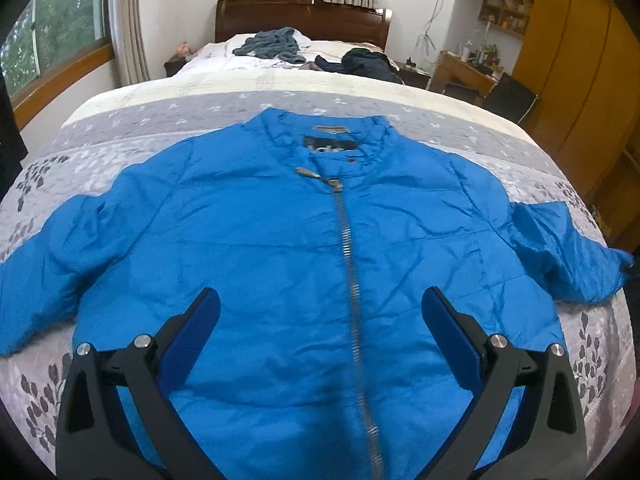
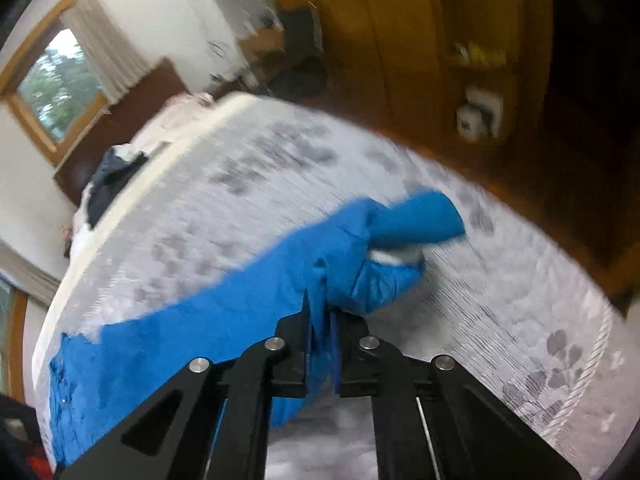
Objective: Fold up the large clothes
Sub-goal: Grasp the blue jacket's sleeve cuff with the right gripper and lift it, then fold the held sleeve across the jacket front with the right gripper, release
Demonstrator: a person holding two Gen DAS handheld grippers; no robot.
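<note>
Our left gripper (image 1: 320,300) hangs spread wide over the one blue jacket (image 1: 260,240) lying zipped and flat on the bed (image 1: 120,152), while only the blurred right view shows our right gripper (image 2: 322,316) clamped on a sleeve (image 2: 360,276), two clothes heaps (image 1: 276,44) beyond.

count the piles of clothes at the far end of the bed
2: a grey-blue pile near the headboard's middle, and a dark pile to its right. More may lie hidden behind them.
</note>
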